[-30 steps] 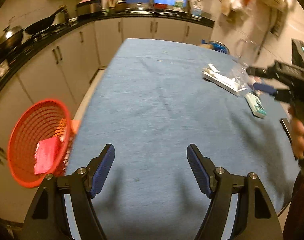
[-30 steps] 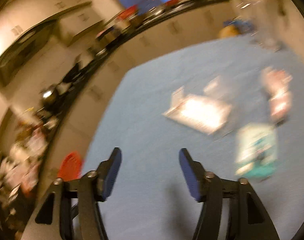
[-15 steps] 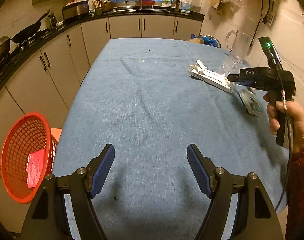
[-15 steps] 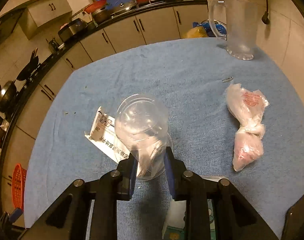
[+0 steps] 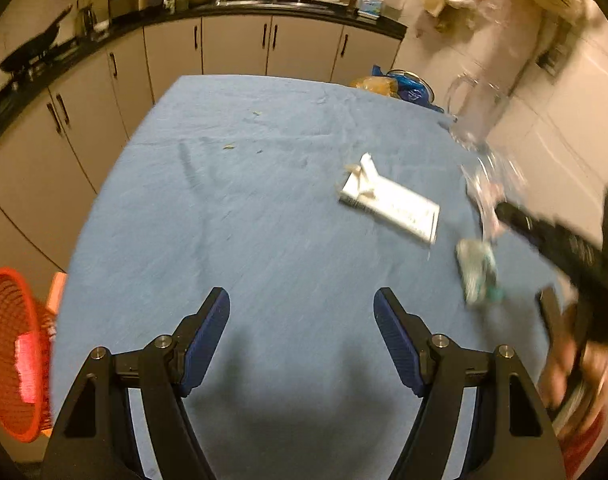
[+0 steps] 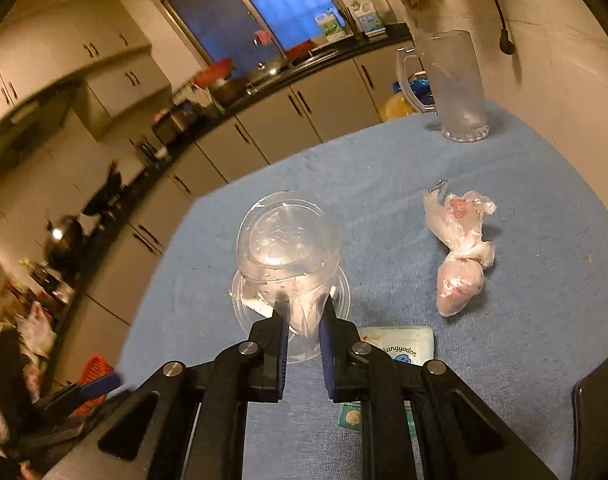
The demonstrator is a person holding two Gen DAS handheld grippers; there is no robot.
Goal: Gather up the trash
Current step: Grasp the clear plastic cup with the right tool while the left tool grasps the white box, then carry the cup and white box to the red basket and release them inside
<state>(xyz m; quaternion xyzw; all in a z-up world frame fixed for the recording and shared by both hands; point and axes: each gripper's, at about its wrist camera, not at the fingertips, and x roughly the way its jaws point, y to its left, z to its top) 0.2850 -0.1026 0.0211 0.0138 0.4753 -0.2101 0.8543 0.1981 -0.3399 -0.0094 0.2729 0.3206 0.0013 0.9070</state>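
My right gripper is shut on a clear plastic cup and holds it above the blue table. The cup also shows blurred in the left wrist view. My left gripper is open and empty over the near table. A white carton lies on the table at mid right. A teal wrapper lies near the right edge; it also shows under my right gripper. A knotted pink plastic bag lies to the right. A red basket stands beside the table at left.
A clear pitcher stands at the table's far right corner. Kitchen cabinets and a cluttered counter run along the far and left sides. A dark phone-like object lies at the right edge.
My right gripper has closed on the clear cup and lifted it off the table. My left gripper has moved forward and rightward over the table.
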